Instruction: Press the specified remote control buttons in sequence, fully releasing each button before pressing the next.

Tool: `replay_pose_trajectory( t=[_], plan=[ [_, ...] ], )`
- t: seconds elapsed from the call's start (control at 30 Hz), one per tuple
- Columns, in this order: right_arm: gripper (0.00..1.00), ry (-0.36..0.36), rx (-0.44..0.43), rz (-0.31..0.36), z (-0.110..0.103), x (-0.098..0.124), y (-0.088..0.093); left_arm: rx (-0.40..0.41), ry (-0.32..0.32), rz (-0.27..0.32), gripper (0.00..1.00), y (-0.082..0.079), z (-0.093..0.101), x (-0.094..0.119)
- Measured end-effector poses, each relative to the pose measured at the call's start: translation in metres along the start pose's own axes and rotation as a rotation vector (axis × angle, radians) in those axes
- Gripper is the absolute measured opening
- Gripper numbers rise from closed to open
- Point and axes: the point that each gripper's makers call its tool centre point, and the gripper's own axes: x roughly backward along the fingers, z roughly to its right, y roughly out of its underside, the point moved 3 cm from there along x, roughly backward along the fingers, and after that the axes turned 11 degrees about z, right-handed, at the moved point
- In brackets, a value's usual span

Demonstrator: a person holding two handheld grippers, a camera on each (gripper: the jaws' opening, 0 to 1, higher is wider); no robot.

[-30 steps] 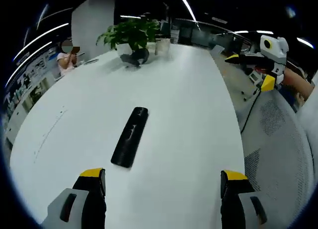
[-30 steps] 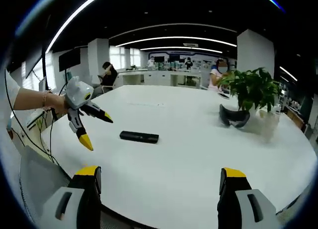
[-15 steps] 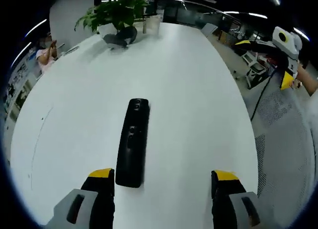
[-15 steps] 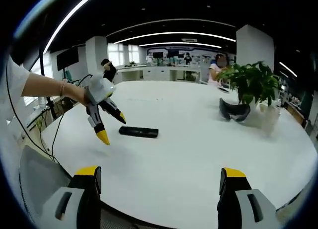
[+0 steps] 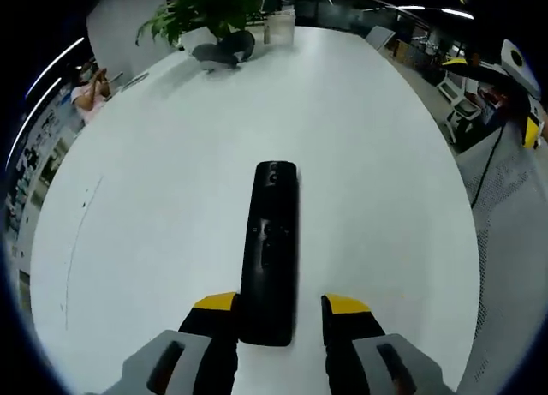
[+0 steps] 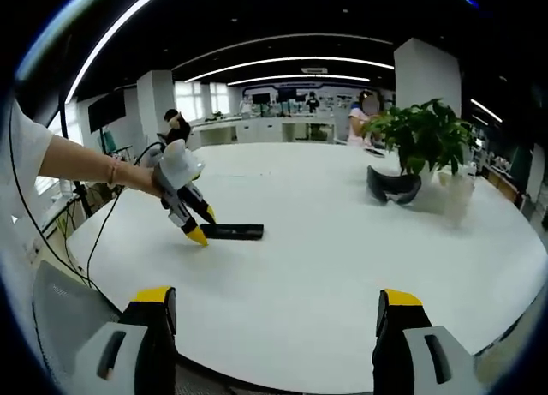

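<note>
A long black remote (image 5: 271, 249) lies flat on the white oval table (image 5: 154, 198), its buttons facing up and its length pointing away from me. My left gripper (image 5: 281, 302) straddles the remote's near end. Its yellow-tipped jaws are drawn in close, with a strip of table showing beside the right one. In the right gripper view the left gripper (image 6: 204, 225), held by a hand, has its tips at the left end of the remote (image 6: 233, 231). My right gripper (image 6: 276, 299) hangs wide open off the table's near edge, holding nothing; it also appears at far right (image 5: 495, 95).
A potted plant (image 6: 424, 134) and a dark headset (image 6: 392, 185) stand at the far end of the table beside a clear container (image 5: 281, 22). A mesh chair (image 5: 505, 241) sits off the table's right edge. People sit at desks behind.
The left gripper has moved forward and down over the remote, and its jaws have narrowed around the near end. The right gripper has stayed wide open, nearly still.
</note>
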Motion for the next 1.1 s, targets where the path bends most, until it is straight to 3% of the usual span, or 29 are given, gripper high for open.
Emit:
replay_pose_trajectory(
  t=[0.03,0.07,0.2,0.63,1.1],
  plan=[
    [0.77,-0.006,0.005,-0.002,0.0,0.001,0.0,0.002,0.0,0.004,0.34,-0.001,-0.001,-0.001],
    [0.74,-0.006,0.002,-0.004,0.0,0.001,-0.001,0.004,0.002,0.007,0.32,-0.002,-0.001,-0.001],
    [0.76,0.003,-0.026,0.004,0.002,0.0,-0.002,-0.02,0.007,0.013,0.24,-0.005,-0.001,-0.004],
    [0.75,0.009,-0.02,0.004,0.003,0.0,-0.002,-0.126,0.015,-0.005,0.23,-0.005,0.011,-0.002],
    [0.73,-0.024,-0.001,-0.021,0.0,-0.004,0.004,-0.113,0.035,0.021,0.23,0.008,0.043,0.007]
  ],
)
